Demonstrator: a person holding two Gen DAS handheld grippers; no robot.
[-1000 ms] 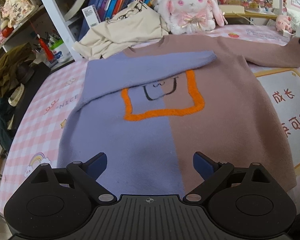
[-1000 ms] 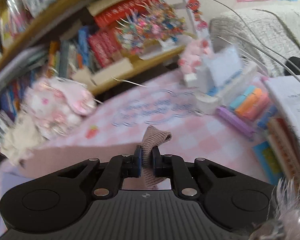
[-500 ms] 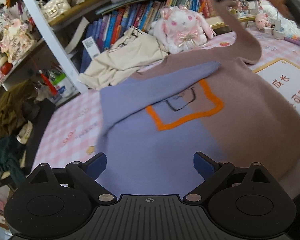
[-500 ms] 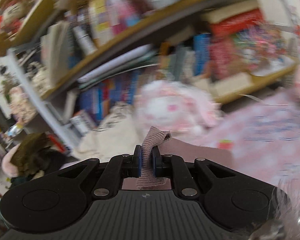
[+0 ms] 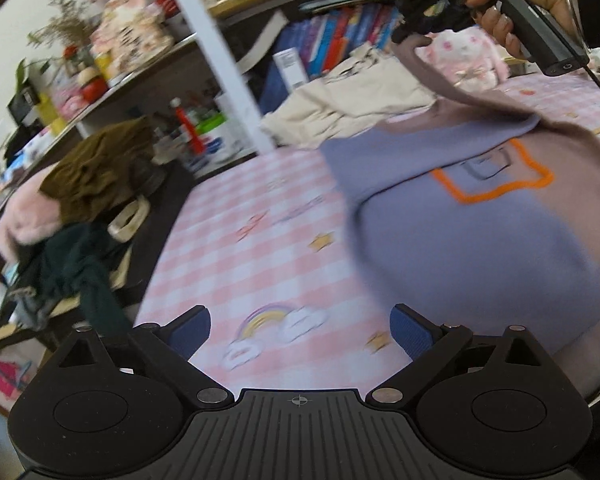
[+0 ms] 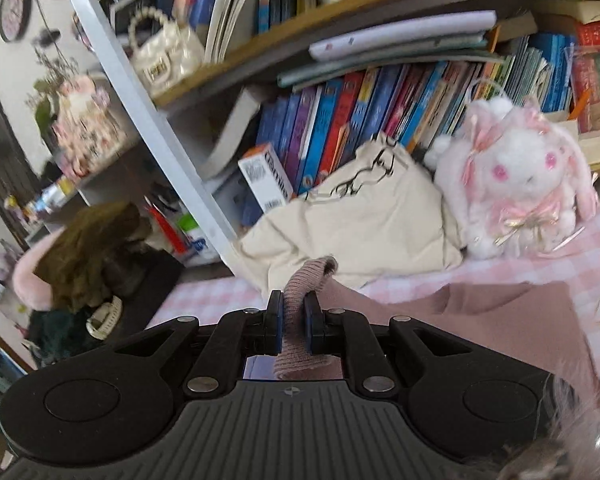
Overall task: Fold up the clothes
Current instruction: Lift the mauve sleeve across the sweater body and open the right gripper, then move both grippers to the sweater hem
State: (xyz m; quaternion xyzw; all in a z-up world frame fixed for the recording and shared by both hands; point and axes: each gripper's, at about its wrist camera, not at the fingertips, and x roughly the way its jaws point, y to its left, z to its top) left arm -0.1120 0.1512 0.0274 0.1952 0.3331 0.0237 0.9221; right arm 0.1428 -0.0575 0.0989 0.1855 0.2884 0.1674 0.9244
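The left claw points forward and downward, its blue-padded fingers spread wide with nothing between them; the right claw is raised up high, its jaws pressed together on a ribbed mauve cuff; the person's right hand wraps the claw's handle, fingers curled, a bangle and dark sleeve at the wrist.

Lilac-and-mauve sweater flat on bed, mauve sleeve lifted
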